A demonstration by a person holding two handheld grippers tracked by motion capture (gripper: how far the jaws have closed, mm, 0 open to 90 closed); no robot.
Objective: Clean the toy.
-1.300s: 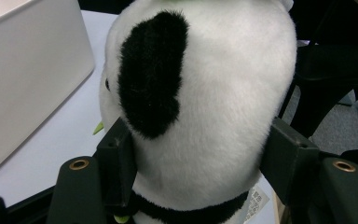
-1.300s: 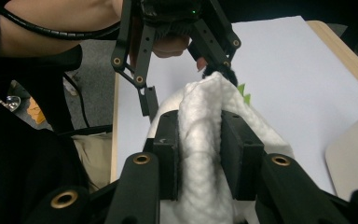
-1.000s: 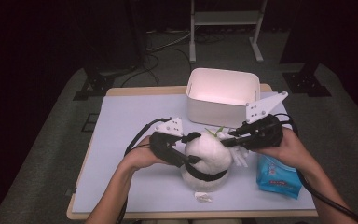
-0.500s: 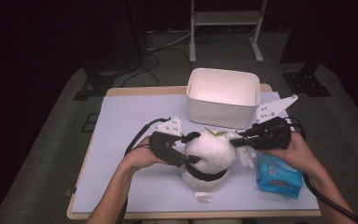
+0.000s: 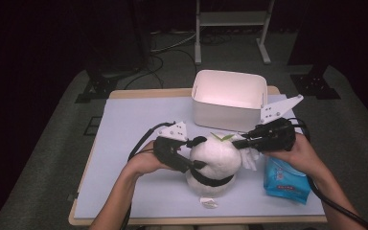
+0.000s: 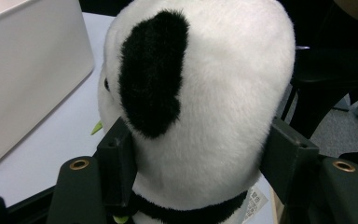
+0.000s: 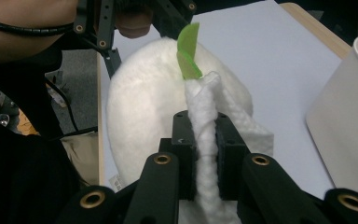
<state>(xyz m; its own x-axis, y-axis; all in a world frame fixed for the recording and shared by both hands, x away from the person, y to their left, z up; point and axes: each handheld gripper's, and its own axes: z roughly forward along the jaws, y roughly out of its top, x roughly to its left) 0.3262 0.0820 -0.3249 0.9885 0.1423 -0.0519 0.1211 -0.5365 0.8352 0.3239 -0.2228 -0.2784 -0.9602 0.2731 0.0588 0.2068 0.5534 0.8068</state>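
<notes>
- The plush panda stands near the front edge of the table, just in front of the white bin and to the left of the blue tissue pack.
- In the left gripper view you see its white head with one black ear, and a black band around the neck.
- On the top of the head there is a small green leaf. Just beside it a white wipe lies against the fur.
- Your left gripper holds the panda by the head. The jaws are about half open, and both press into the fur, one on each side. This hand did not move in the last second.
- Your right gripper is closed narrow on the white wipe, which is folded thin and upright between the jaws.
- What has changed: a second ago this gripper was a little higher and more to the right, with its tip near the bin. Now it is lower and closer, with the tip at the top of the head beside the leaf. The jaws also tightened a little on the wipe.
- I think this means that the wiping of the head can begin, or is just beginning: the cloth is at the fur and the toy is kept steady.
- The bin appears empty inside, and the tissue pack lies flat by your right hand, apart from the panda.
</notes>
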